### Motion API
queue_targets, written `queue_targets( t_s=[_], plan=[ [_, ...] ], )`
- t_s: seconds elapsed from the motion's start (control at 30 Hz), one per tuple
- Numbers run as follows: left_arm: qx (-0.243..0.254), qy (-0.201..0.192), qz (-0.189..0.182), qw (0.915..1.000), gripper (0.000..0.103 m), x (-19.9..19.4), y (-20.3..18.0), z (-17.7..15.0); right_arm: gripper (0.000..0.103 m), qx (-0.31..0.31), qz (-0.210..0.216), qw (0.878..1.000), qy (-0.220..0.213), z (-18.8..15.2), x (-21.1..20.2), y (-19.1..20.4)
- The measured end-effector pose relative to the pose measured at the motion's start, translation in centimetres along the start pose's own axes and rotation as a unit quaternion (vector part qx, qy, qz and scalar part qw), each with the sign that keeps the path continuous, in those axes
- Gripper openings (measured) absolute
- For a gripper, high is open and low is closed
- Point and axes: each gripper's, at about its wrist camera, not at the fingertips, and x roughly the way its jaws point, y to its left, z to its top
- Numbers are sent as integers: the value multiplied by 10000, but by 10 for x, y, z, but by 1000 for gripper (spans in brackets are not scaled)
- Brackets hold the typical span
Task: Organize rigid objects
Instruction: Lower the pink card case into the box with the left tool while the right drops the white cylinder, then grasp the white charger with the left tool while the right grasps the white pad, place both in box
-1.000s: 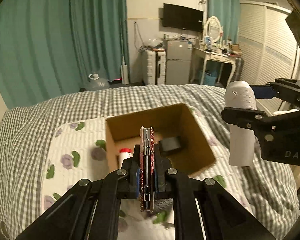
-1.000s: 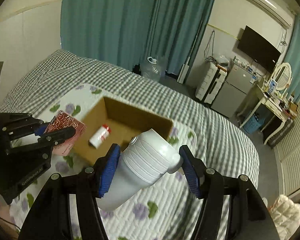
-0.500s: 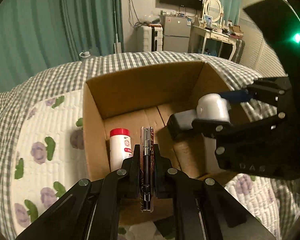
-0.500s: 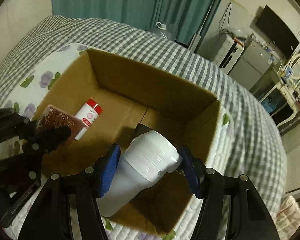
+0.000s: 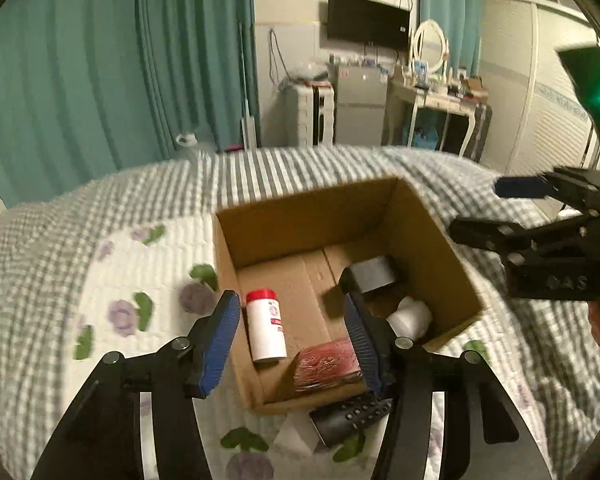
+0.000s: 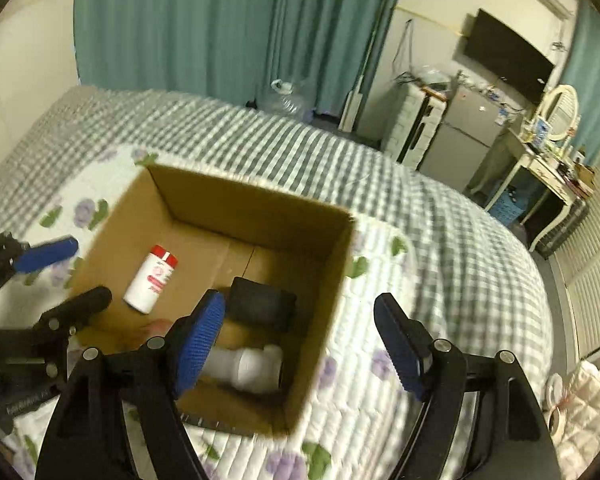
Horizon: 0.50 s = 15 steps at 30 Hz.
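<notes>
An open cardboard box [image 5: 308,200] sits on the bed. Inside lie a white bottle with a red cap [image 5: 265,330], a black block [image 5: 374,276], a white cup [image 5: 410,316] on its side and a flat red patterned case [image 5: 328,364] near the front wall. My left gripper [image 5: 291,342] hovers over the box's near edge, its jaws opening with nothing between them. My right gripper [image 6: 300,344] hangs above the box's right corner, jaws also opening and empty, with the white cup [image 6: 248,364] below it. Each gripper shows in the other view: right gripper [image 5: 488,210], left gripper [image 6: 66,278].
The box [image 6: 252,190] rests on a white flowered quilt [image 5: 112,280] over a grey checked bedcover [image 6: 440,220]. A black remote [image 5: 350,416] lies on the quilt just before the box. Teal curtains, a fridge [image 5: 360,116] and a dressing table [image 6: 540,168] stand beyond the bed.
The left gripper let go of the red case, which now lies in the box. The right gripper released the white cup into the box. Both jaws spread and both grippers drew back.
</notes>
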Motion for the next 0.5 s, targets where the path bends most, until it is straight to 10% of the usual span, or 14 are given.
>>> queue_targets(
  t_s=[0.13, 0.5],
  plan=[
    [28, -357, 120, 9993, 76, -54, -1, 8, 87, 42, -175, 9996, -197, -8, -64, 1],
    [32, -746, 439, 9962, 85, -134, 12, -25, 103, 674, -346, 9908, -1125, -49, -185, 38]
  ],
)
